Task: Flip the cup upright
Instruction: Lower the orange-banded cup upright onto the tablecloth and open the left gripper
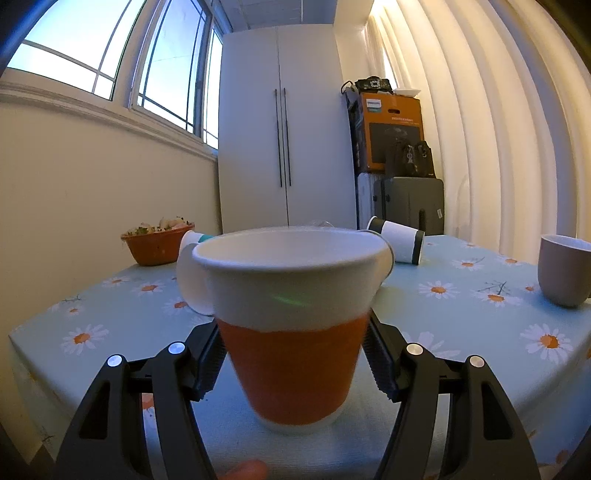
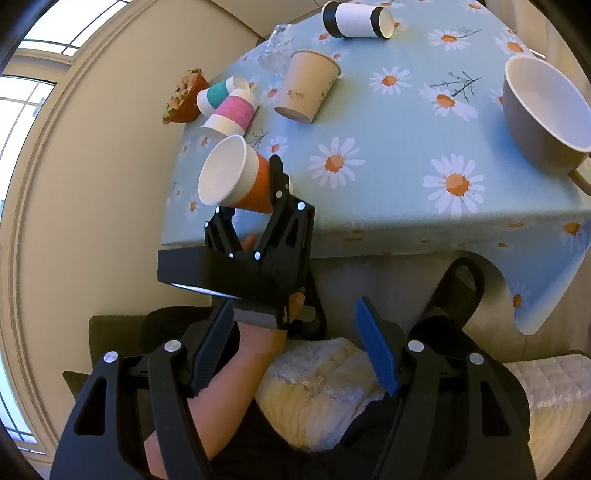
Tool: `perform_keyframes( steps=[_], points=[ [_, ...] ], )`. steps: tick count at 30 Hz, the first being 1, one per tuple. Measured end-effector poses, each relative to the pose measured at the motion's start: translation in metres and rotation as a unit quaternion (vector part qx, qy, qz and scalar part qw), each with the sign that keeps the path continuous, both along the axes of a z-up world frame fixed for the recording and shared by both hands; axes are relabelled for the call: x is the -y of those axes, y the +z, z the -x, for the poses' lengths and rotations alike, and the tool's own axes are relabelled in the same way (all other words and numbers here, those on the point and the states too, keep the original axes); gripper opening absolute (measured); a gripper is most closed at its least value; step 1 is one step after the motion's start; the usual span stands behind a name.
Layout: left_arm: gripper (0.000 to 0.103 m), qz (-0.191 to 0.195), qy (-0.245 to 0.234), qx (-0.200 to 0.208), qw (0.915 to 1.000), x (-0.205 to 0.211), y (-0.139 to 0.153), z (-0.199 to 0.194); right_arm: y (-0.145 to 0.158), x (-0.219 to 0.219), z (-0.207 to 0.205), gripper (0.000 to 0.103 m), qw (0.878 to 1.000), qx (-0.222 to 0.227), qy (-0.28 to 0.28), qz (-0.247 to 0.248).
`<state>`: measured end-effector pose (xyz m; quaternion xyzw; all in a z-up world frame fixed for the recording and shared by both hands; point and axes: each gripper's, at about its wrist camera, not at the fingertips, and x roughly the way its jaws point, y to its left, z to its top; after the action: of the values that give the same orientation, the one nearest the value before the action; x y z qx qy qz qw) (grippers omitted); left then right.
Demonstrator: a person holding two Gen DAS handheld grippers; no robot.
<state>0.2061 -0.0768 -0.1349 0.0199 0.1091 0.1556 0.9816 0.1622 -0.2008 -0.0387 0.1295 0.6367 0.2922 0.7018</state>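
My left gripper (image 1: pixel 293 354) is shut on an orange-and-white paper cup (image 1: pixel 291 314), held upright with its mouth up, near the table's front edge. In the right wrist view the same cup (image 2: pixel 236 177) sits in the left gripper (image 2: pixel 255 192) above the table's left front part. My right gripper (image 2: pixel 295 343) is open and empty, held off the table over a person's lap, with its fingers (image 2: pixel 376 347) wide apart.
On the daisy tablecloth (image 2: pixel 388 155) lie a pink cup (image 2: pixel 232 114), a teal cup (image 2: pixel 216 94), a beige cup (image 2: pixel 306 86) and a black-banded white cup (image 2: pixel 356 18). A grey mug (image 2: pixel 543 107) stands at the right. An orange bowl (image 1: pixel 157 243) sits far left.
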Motion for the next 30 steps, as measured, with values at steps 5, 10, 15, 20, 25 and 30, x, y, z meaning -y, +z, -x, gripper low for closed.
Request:
perform_keyframes(
  steps=[5,10,15,20,25,30],
  points=[
    [0.092,0.01,0.008,0.003,0.9999,-0.003,0.002,0.001,0.005,0.001,0.004,0.068,1.0,0.003,-0.002,0.001],
    [0.096,0.015,-0.001,0.014,0.9998,-0.001,0.011,0.006,0.012,0.003,0.007,0.068,1.0,0.009,-0.005,-0.002],
    [0.096,0.024,-0.014,0.019,0.9994,0.002,0.022,0.014,0.019,0.005,0.011,0.068,1.0,0.014,-0.009,-0.003],
    [0.096,0.028,-0.018,0.026,0.9991,0.004,0.035,0.034,0.029,0.009,0.018,0.068,1.0,0.022,-0.016,-0.011],
    [0.096,-0.001,-0.018,0.019,0.9997,0.009,0.051,0.056,0.038,0.016,0.03,0.068,0.999,0.035,-0.026,-0.015],
    [0.096,0.016,-0.021,0.009,0.9996,-0.003,0.076,0.09,0.038,0.02,0.043,0.068,0.999,0.043,-0.03,-0.008]
  ],
)
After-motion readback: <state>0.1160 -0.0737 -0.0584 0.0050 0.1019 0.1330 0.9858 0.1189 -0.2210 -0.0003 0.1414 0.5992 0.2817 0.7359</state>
